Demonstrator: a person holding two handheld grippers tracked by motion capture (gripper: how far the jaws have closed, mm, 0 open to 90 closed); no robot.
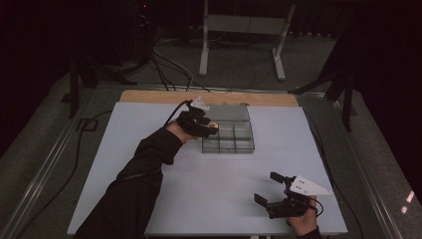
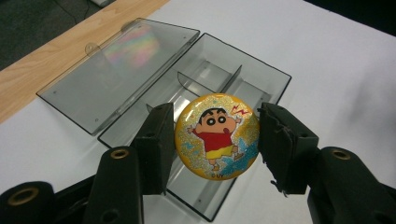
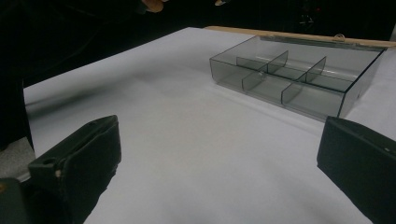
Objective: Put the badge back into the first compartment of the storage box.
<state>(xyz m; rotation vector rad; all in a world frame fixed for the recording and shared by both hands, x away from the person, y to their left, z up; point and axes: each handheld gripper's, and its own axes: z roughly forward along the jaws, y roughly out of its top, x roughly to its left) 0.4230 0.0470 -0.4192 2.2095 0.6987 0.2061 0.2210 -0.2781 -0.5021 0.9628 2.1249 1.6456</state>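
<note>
1. The left tool (image 2: pixel 217 140) is clenching a round glittery badge (image 2: pixel 217 136) by its edges, one black jaw on each side, and is holding it in the air just above the near-left compartments of the clear divided box (image 2: pixel 243 81).
2. The grip is resting only on the badge's thin rim, so the badge is likely to twist or pop out if the tool tilts or squeezes unevenly.
3. If the jaws let go too high, the badge is likely to land on a divider (image 2: pixel 201 84) and end up propped across two compartments, or bounce out onto the counter.
4. The box looks light; a jaw catching its wall could be pushing it along or knocking the open lid (image 2: pixel 116 65) lying flat behind it.
5. The right tool (image 1: pixel 278 191) is resting released, jaws wide and empty, near the counter's front right corner, well apart from the box.
6. The counter (image 1: pixel 149 124) is a pale sheet with a wooden strip along its far edge.
7. The room beyond is dark, with cables (image 1: pixel 169 64) trailing across the floor and a white frame (image 1: pixel 244 25) standing behind.
</note>
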